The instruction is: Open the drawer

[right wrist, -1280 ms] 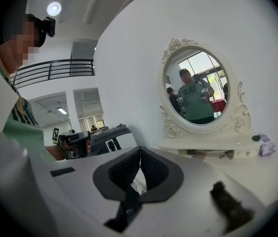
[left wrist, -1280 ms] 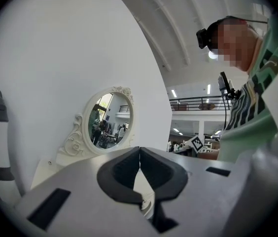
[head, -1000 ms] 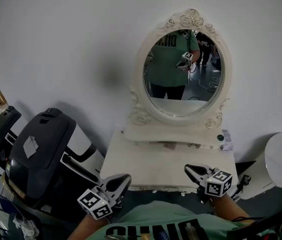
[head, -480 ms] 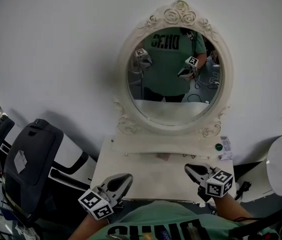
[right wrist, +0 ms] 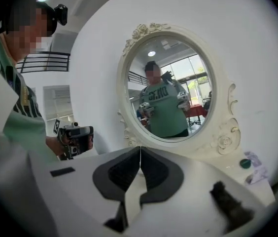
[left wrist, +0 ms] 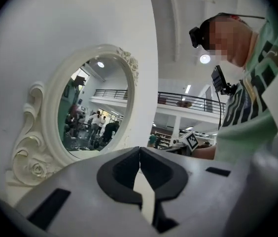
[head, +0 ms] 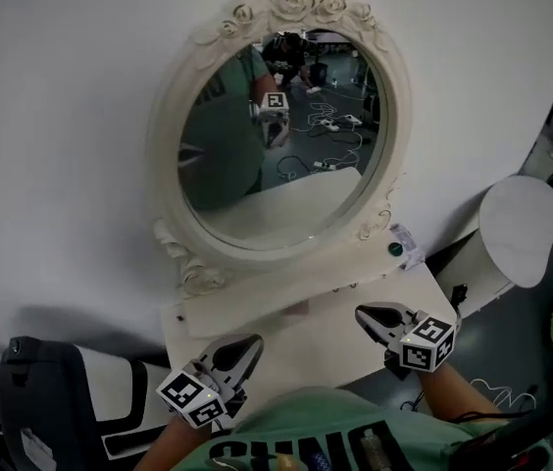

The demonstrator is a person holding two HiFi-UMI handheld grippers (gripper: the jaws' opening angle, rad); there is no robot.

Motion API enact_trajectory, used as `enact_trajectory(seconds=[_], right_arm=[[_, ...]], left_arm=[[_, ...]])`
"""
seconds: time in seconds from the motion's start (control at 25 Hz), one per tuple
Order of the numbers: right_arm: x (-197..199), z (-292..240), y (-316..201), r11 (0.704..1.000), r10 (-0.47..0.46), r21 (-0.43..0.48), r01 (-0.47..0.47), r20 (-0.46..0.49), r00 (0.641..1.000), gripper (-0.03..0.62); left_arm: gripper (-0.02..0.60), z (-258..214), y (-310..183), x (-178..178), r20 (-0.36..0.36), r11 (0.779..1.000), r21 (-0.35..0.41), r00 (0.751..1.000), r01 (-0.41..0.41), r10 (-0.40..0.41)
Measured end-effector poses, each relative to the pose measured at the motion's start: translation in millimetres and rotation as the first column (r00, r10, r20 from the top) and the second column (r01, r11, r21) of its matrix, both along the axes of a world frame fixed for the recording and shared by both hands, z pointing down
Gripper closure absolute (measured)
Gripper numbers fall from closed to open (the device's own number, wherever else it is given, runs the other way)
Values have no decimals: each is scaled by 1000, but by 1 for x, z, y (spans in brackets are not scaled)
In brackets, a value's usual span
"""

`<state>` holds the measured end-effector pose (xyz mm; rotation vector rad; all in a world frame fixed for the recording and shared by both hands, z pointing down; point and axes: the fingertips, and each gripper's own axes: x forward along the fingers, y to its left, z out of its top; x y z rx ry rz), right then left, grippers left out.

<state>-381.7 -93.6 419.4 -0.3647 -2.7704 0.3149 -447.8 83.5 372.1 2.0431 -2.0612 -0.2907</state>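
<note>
Two grippers low in the head view, just past the green shirt [head: 306, 430]. Left gripper [head: 250, 343] shut tip to tip, with nothing between the jaws; right gripper [head: 361, 313] likewise closed and empty. Both held above the near part of the white vanity table [head: 306, 334], touching none of it as far as can be told.

No drawer front plainly in sight. Judged to sit either under the table's near edge, hidden by the torso, or in the low strip [head: 257, 302] at the foot of the mirror [head: 276, 126]. Laid left to right across the back of the table, ahead of both sets of tips. What look like two tiny knobs [head: 343, 287] toward its right end, near the right gripper and farther from the left.

Probably a job for the right, then: jaws parted first, forward onto a knob, then a straight pull back toward the body.
</note>
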Motion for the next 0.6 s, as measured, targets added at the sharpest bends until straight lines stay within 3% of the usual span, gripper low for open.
enact_trajectory(seconds=[0.12, 0.24, 0.4, 0.6], right_arm=[[10, 4, 2, 993, 115, 14, -114, -28, 993, 582], [36, 11, 3, 974, 224, 39, -222, -64, 973, 582], [75, 10, -11, 930, 366, 48, -363, -74, 928, 582], [133, 8, -28, 876, 479, 85, -475, -45, 876, 582]], left_arm=[[571, 3, -12, -10, -1, 992, 6, 992, -128, 128], [571, 13, -28, -5, -31, 968, 10, 967, -251, 251], [571, 21, -57, 20, -61, 918, 14, 916, -396, 396], [571, 25, -89, 79, -45, 844, 10, 843, -536, 536]])
